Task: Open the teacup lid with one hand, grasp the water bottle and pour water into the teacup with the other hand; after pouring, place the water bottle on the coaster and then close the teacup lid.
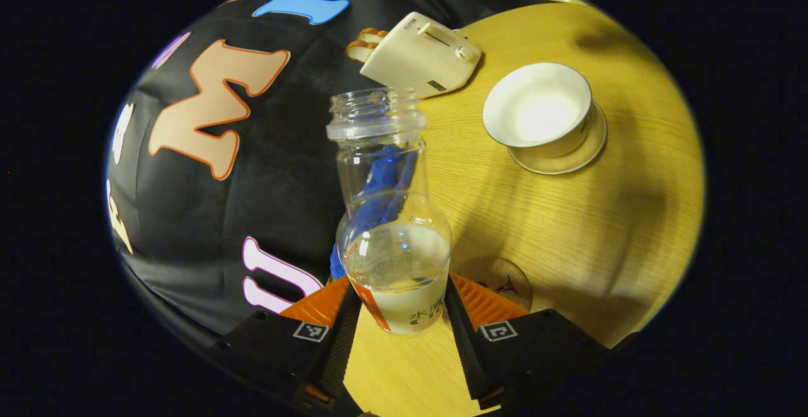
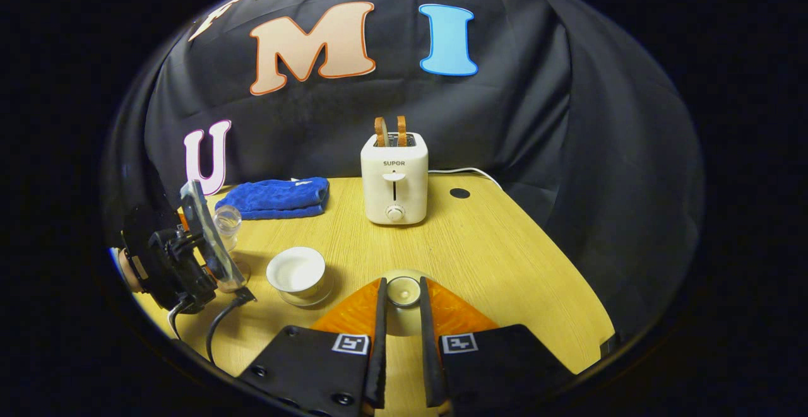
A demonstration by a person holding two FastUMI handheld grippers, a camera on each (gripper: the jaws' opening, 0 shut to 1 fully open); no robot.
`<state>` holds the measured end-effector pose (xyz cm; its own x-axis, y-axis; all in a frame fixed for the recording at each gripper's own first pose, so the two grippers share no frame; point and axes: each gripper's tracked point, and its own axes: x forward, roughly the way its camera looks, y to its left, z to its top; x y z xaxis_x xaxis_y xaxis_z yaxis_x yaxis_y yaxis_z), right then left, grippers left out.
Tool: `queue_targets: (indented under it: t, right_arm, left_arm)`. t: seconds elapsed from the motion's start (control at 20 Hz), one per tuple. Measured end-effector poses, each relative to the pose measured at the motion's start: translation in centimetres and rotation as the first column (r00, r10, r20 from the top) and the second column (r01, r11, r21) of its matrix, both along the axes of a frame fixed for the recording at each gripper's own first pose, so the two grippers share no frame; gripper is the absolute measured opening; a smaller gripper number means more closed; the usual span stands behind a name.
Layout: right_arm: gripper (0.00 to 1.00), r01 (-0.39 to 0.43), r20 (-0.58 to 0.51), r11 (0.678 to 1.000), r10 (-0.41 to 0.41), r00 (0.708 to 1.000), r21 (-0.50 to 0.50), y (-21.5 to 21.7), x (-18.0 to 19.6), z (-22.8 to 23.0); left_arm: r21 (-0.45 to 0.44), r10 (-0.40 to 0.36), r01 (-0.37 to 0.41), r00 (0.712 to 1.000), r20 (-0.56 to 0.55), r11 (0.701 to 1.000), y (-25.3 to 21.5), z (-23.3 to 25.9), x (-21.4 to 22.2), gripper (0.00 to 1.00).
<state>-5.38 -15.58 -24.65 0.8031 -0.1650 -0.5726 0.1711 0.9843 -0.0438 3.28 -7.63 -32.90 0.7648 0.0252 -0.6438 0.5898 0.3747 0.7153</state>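
My left gripper [image 1: 399, 286] is shut on a clear, capless water bottle [image 1: 394, 215] that is partly filled and stands roughly upright in the grip, above the table. The white teacup [image 1: 538, 111] sits open on its saucer [image 1: 584, 152] to the upper right. A round brown coaster [image 1: 502, 278] lies just beyond the right-hand finger. In the right gripper view, my right gripper [image 2: 403, 284] is shut on the knob of the white teacup lid [image 2: 404, 292], held over the table to the right of the teacup [image 2: 295, 272]. The left gripper [image 2: 180, 256] and bottle [image 2: 227, 223] show at the left.
A cream toaster [image 2: 394, 180] with two bread slices stands at the back of the wooden table [image 2: 505, 259], its cord trailing right. A folded blue towel [image 2: 274, 197] lies at the back left. A cable hangs from the left gripper near the table's front edge.
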Motion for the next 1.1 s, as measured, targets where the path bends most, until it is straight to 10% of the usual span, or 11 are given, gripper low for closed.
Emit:
queue_targets:
  t: [0.45,1.1]
  right_arm:
    - [0.26,-0.020,0.004,0.999,0.020,1.000,0.044,0.2,-0.1,-1.0]
    - [0.26,0.000,0.006,0.993,-0.001,1.000,0.119,0.4,-1.0,-2.7]
  left_arm:
    - [0.218,-0.139,0.148,0.989,-0.056,0.965,-0.8,-0.6,0.9,0.71]
    - [0.487,-0.253,0.305,0.952,-0.170,0.818,-1.0,0.8,2.4,0.72]
